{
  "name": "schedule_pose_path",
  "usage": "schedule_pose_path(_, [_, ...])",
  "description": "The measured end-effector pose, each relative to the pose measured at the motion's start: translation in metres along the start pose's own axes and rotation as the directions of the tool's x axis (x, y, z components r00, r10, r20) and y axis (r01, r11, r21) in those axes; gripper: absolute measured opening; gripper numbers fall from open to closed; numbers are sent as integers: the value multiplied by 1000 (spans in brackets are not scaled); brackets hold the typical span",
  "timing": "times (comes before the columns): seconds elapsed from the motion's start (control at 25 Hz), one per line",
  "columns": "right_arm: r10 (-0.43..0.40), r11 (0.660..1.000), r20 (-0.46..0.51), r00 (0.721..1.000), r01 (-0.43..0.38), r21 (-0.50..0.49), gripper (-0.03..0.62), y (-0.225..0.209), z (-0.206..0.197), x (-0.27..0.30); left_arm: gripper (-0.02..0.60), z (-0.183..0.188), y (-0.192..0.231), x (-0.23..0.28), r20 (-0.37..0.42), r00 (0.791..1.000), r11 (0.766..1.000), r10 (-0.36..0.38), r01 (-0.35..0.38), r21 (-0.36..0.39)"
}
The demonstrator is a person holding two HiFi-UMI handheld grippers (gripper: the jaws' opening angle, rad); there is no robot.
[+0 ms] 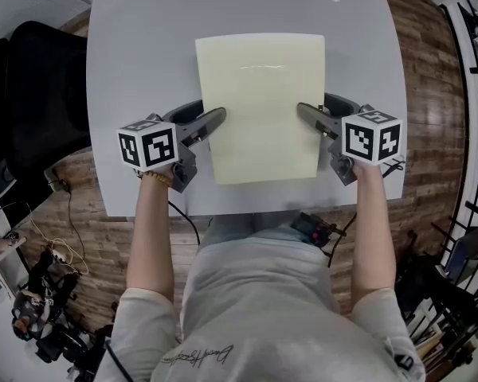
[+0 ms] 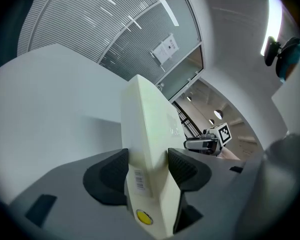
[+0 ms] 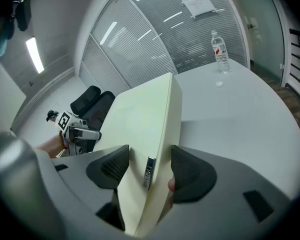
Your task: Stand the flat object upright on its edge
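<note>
1. In the head view, the flat object [image 1: 260, 106] sits mid-frame over the table [image 1: 143, 54].
2. The left gripper [image 1: 215, 119] is at the object's left edge and the right gripper [image 1: 307, 111] at its right edge. Each edge lies between that gripper's jaws.
3. A chair [image 1: 32, 78] stands beside the table, at the upper left of the frame.
4. In the right gripper view, a bottle [image 3: 220, 51] stands on the table at the upper right, behind the object.

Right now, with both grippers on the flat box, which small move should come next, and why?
Probably turn both wrists to tip the box toward vertical. The left gripper and right gripper clamp its sides, yet its broad face looks up at the head camera.
</note>
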State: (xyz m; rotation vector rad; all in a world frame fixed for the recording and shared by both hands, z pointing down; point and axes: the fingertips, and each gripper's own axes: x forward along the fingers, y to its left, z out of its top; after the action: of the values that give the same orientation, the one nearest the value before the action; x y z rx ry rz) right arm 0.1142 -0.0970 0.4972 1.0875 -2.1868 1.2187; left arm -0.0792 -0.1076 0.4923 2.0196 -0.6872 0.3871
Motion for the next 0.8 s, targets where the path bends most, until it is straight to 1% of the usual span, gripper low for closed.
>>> schedule_pose_path(0.24, [-12, 998, 38, 999, 14, -54, 276, 4, 19, -4, 261, 15, -3, -2, 27, 1000, 1000, 1, -2, 31])
schedule_pose_path(0.44, [-2, 995, 82, 997, 10, -98, 275, 9, 49, -8, 261, 42, -8, -8, 72, 997, 998, -1, -3, 57])
schedule_pose_path(0.68, [0, 987, 141, 990, 23, -158, 273, 14, 76, -16, 259, 71, -18, -14, 101, 995, 990, 18, -32, 138])
schedule_pose_path(0.8, [-3, 983, 167, 986, 34, -182, 272, 15, 88, -16, 258, 82, -19, -16, 123, 992, 984, 16, -37, 172])
